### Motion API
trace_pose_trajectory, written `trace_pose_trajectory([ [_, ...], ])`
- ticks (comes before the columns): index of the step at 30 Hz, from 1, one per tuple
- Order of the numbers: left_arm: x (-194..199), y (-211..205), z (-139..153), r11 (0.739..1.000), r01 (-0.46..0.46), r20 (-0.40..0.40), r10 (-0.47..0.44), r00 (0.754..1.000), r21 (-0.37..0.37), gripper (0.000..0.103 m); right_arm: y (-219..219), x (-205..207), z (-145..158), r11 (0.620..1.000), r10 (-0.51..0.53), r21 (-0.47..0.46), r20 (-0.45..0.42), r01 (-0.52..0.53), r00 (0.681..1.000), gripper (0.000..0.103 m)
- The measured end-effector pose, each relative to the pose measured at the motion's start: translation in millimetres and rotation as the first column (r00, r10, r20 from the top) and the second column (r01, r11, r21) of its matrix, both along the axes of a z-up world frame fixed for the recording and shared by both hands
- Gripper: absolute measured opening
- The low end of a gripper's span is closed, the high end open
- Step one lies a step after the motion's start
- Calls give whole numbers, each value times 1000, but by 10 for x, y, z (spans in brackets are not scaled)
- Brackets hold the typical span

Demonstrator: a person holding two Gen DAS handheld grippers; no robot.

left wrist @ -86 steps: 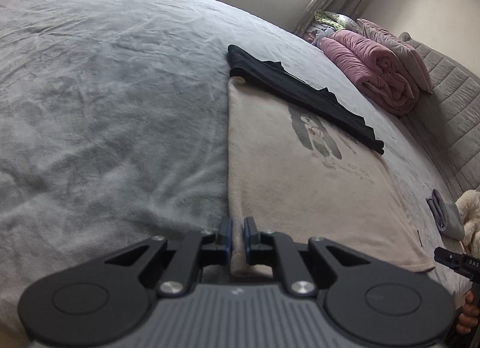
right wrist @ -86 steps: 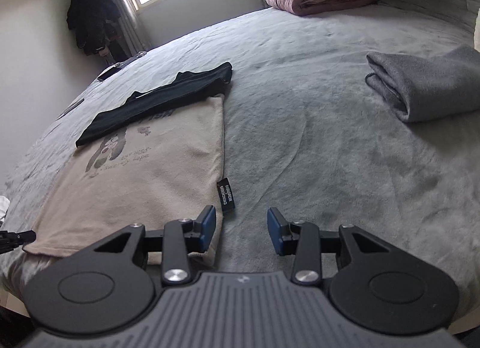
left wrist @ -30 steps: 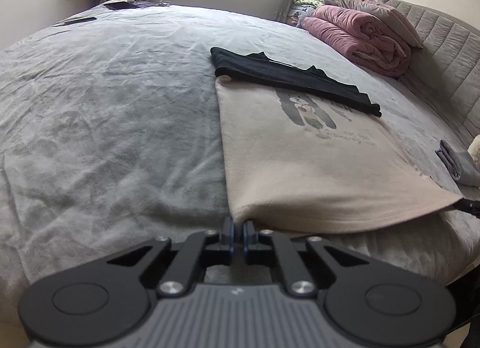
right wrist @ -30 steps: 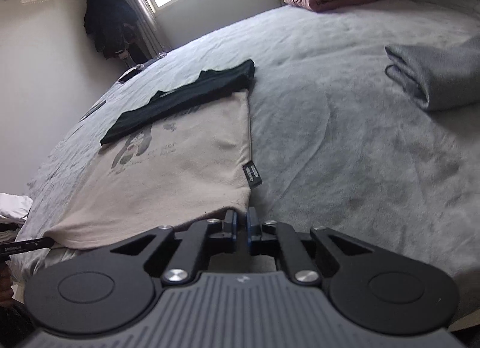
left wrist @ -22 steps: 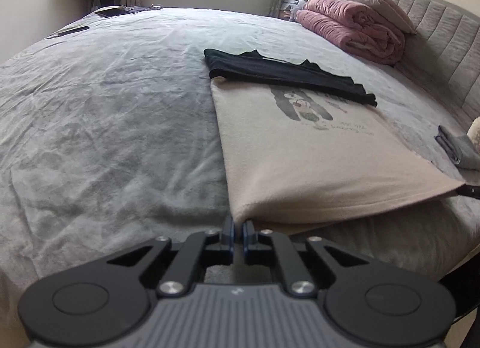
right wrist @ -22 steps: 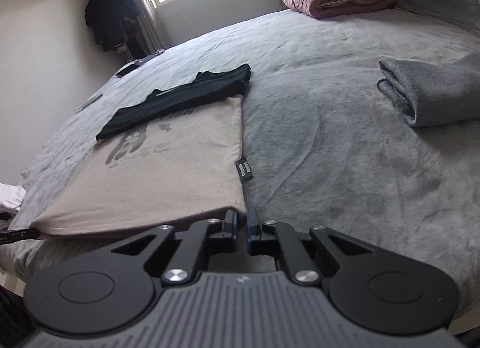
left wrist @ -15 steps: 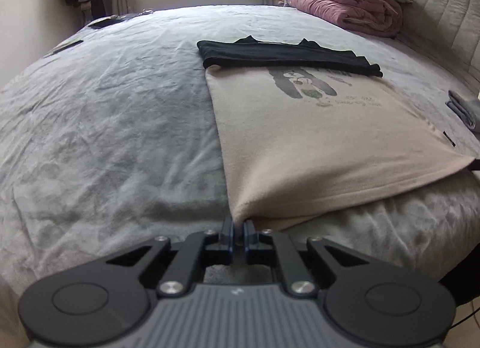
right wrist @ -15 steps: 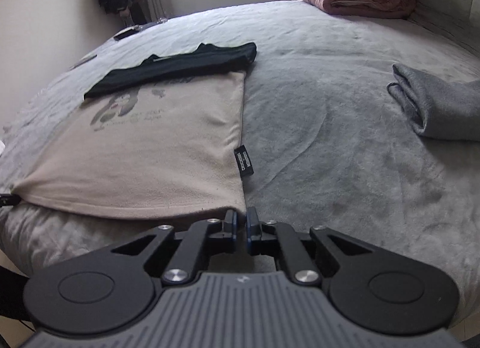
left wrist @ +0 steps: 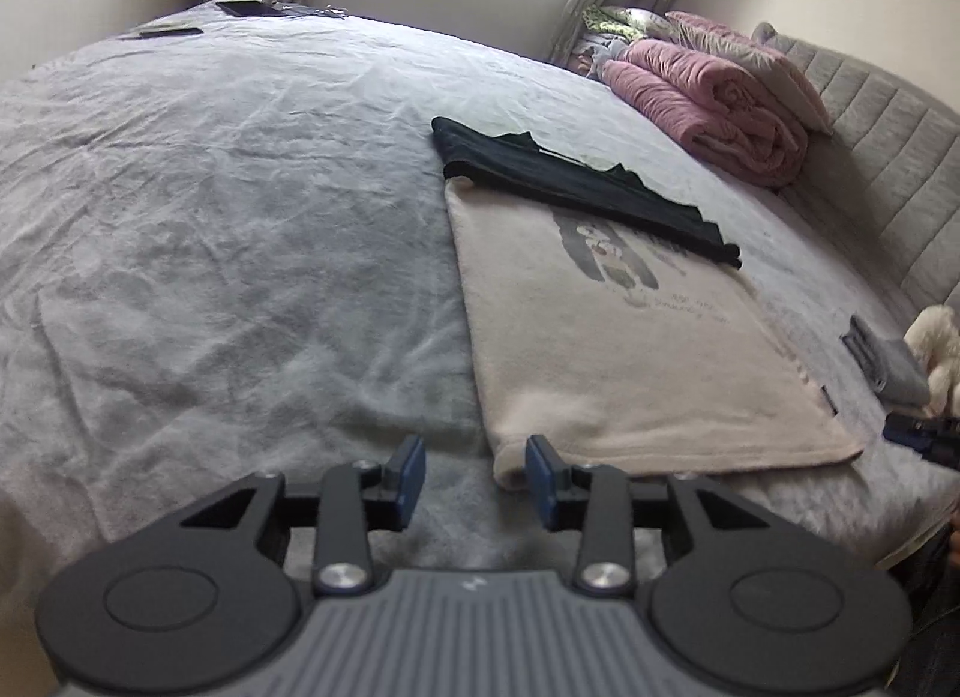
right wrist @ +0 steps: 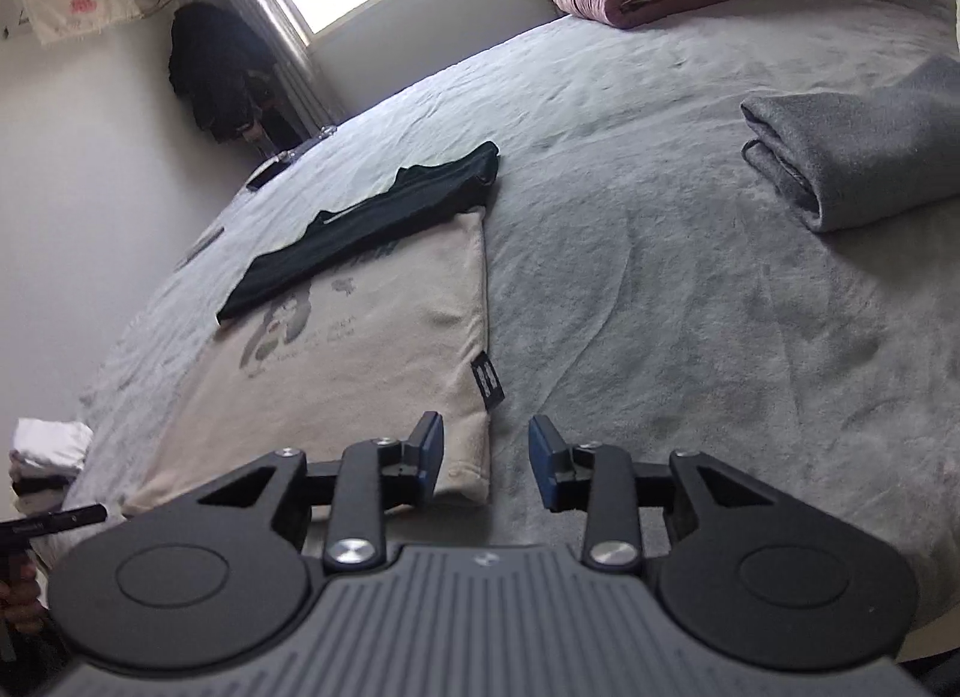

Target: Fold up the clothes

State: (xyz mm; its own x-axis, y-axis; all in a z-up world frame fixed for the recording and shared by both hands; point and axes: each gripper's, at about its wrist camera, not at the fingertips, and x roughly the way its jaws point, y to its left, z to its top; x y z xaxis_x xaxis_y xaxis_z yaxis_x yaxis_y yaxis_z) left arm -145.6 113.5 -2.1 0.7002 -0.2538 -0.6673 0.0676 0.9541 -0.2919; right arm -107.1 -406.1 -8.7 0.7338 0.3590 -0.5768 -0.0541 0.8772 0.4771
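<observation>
My left gripper is spread wide and holds nothing, with the near left corner of the beige shirt just ahead of its right finger. The shirt lies flat on the grey bedspread, its black sleeves folded across the far end. My right gripper gapes too, straddling the near right corner. I judge any regrip should take both corners evenly; whether the hem is doubled, I can't tell.

Your beige garment looks like soft, matt fleecy cloth; the bed cover is plush grey cloth. Your left tongs seem matt black plastic.
</observation>
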Motion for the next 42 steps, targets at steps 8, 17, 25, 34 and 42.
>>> trace_pose_trajectory([
  [8,163,-54,-144,998,-35,-55,32,998,-58,40,-30,152,-279,987,-22,156,-154,47,988,36],
  [17,303,-136,-265,995,-70,-95,63,993,-71,27,36,136,-318,986,-16,163,-171,44,985,37],
  [25,263,-207,-231,998,-66,-58,66,996,-13,7,73,111,-293,992,-17,120,-139,34,990,14],
  [34,264,-182,-96,996,-84,-27,84,996,-5,7,39,83,-105,992,-38,121,-43,43,998,12],
  [42,502,-287,27,993,-98,-14,99,995,66,7,91,314,19,995,-51,87,-20,53,998,12],
])
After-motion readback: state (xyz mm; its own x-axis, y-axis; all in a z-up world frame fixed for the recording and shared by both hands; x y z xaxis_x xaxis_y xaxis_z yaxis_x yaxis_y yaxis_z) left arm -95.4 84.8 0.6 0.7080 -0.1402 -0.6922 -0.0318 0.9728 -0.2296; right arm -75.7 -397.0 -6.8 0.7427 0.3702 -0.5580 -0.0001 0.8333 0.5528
